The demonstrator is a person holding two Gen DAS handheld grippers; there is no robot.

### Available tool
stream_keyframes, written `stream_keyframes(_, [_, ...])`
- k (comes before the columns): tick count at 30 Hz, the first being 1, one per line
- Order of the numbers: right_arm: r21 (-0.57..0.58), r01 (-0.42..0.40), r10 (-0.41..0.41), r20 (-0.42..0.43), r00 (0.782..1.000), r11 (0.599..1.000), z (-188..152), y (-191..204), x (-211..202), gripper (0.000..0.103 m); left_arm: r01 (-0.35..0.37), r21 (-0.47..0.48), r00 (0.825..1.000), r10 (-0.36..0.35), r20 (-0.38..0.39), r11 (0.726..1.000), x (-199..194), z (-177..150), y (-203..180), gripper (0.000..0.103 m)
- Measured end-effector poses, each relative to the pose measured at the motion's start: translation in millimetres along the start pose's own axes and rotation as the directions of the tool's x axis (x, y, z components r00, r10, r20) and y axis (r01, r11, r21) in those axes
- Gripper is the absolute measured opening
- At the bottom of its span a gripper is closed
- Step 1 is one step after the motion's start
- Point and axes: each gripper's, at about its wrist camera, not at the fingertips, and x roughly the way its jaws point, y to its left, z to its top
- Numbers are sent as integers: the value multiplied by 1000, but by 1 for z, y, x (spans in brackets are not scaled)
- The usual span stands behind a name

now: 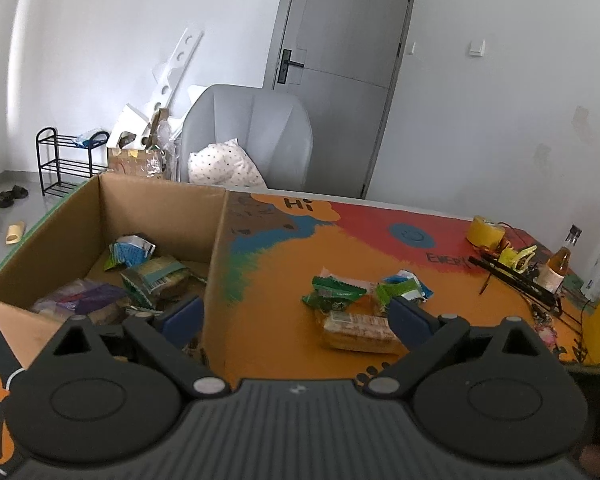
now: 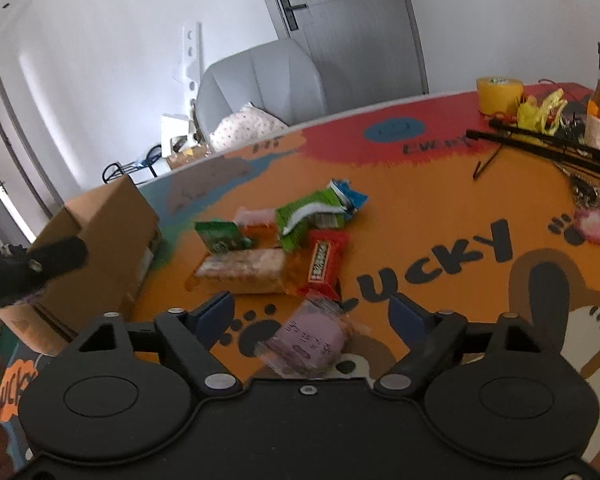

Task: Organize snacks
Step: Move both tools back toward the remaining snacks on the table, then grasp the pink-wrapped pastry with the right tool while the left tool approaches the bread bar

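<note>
The cardboard box (image 1: 156,216) is taken as the landmark: several wrapped snacks are seen lying inside it, while to its right on the orange mat (image 2: 440,208) a loose cluster is spread, made up of a green packet (image 2: 222,235), a clear-wrapped cake bar (image 2: 242,268) and a red bar (image 2: 324,262). The left gripper (image 1: 296,316) is held wide over the box's right wall, with nothing between its blue pads. The right gripper (image 2: 314,316) is also spread wide, and a purple-wrapped snack (image 2: 306,342) is seen lying between its jaws, untouched by either pad.
</note>
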Motion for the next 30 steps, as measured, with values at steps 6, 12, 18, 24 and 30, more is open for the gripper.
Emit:
stream_keyframes(6, [-14,18,-19,-26,999,1000,-9,1,15,81,36,27,999,-37,28,999,-7,0,-14,91])
stream_keyframes(12, [-6,24,-25,-48,999,1000,-14,-10,18,65,82,54,996,-81,-32,995,11,-10,-35,89])
stream_keyframes(18, [-16,45,-45,-43,998,999,-14,-26,10,45,92,53,994,-88,-72,994,27,-18,-43,89])
stream_keyframes(24, [-18,67,-67,-23,997,998,-14,-38,5,44,99,68,991,-92,-101,993,43,-24,-54,90])
stream_keyframes(30, [-8,89,-89,-10,996,996,-8,-49,7,44,89,62,990,-81,-117,994,56,-24,-56,91])
